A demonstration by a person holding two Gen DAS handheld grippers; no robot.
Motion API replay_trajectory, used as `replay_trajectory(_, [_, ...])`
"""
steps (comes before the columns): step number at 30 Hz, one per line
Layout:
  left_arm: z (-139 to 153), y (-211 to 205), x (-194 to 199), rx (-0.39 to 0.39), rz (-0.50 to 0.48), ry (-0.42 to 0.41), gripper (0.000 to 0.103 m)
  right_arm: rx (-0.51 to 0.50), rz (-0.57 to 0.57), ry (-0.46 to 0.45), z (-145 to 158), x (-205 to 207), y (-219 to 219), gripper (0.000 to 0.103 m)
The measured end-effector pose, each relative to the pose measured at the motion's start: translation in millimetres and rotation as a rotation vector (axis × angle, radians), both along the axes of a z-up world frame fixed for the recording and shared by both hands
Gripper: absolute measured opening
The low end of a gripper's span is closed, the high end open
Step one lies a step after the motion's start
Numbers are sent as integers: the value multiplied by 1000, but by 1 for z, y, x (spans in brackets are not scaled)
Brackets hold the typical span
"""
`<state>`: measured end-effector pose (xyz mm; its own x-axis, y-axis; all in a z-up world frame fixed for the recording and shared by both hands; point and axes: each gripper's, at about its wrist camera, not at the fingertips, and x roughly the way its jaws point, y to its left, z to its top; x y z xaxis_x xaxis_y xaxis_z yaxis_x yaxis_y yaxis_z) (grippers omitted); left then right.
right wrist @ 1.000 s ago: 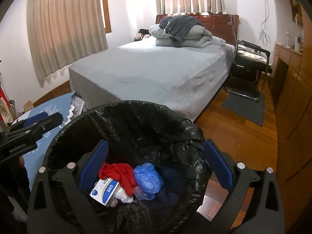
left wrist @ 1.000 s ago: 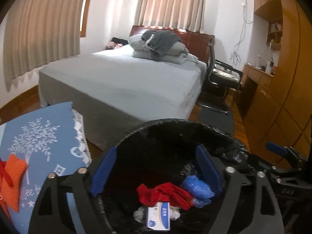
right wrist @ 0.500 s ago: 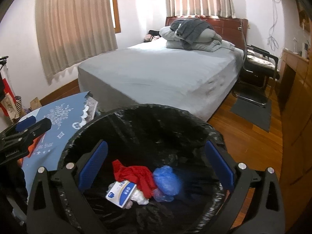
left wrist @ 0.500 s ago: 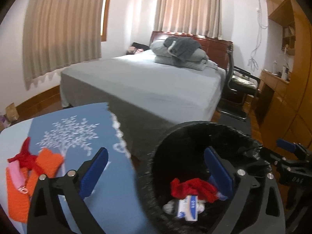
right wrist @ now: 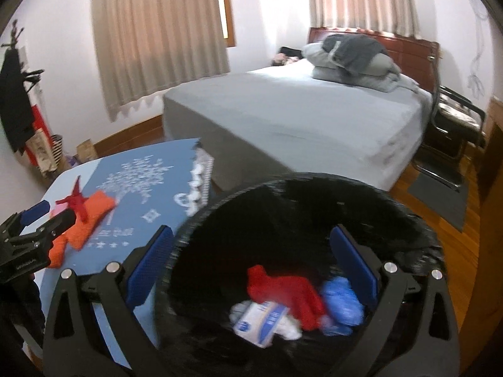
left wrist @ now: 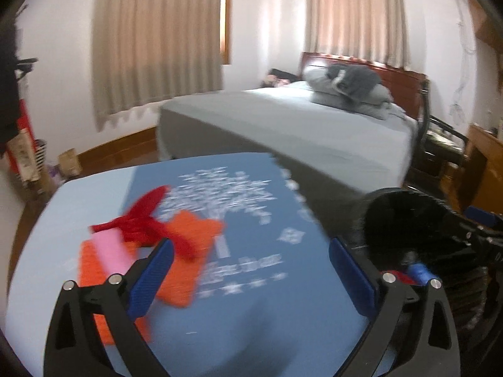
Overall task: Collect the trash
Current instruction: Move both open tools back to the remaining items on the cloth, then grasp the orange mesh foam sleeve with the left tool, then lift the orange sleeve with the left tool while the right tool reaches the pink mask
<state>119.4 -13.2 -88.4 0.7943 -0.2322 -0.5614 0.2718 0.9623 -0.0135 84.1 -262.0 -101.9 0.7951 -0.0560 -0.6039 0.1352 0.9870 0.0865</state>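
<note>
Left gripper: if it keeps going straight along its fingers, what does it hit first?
Probably the blue tablecloth, bare between the open left gripper fingers. The orange cloth lies just off line by the left finger. Depth is blurred, so hedged.

Nothing I can actually read from here. White lettering & stars printed on the blue cloth [left wrist: 251, 220] over the worktop, below the tree motif, too blurred in both views. Small white box [right wrist: 262, 319] in the bin [right wrist: 408, 220], at about 6 o'clock in the right view, has a blue logo & print, illegible. Left tool [right wrist: 47, 220] body carries pale marking, unreadable.
</note>
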Motion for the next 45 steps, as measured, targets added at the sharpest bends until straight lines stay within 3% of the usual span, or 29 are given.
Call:
replay_trajectory(13, [-35,135,13,36,303,69,96,1,198,9,-11,49,103,97])
replay_trajectory(22, [-64,166,17,14,330,161,88,-6,272,54,-30,68,148,97])
replay_trajectory(28, [-73,164,24,-19,288,225,74,-14,286,67,-34,69,155,97])
replay_trajectory(34, [-77,161,26,-61,249,252,53,-16,290,71,-35,69,157,97])
replay_trajectory(40, [-69,158,20,-62,247,212,13,-17,302,68,-36,67,164,97])
replay_trajectory(45, [-61,159,14,-73,256,193,13,-19,317,58,-31,68,171,97])
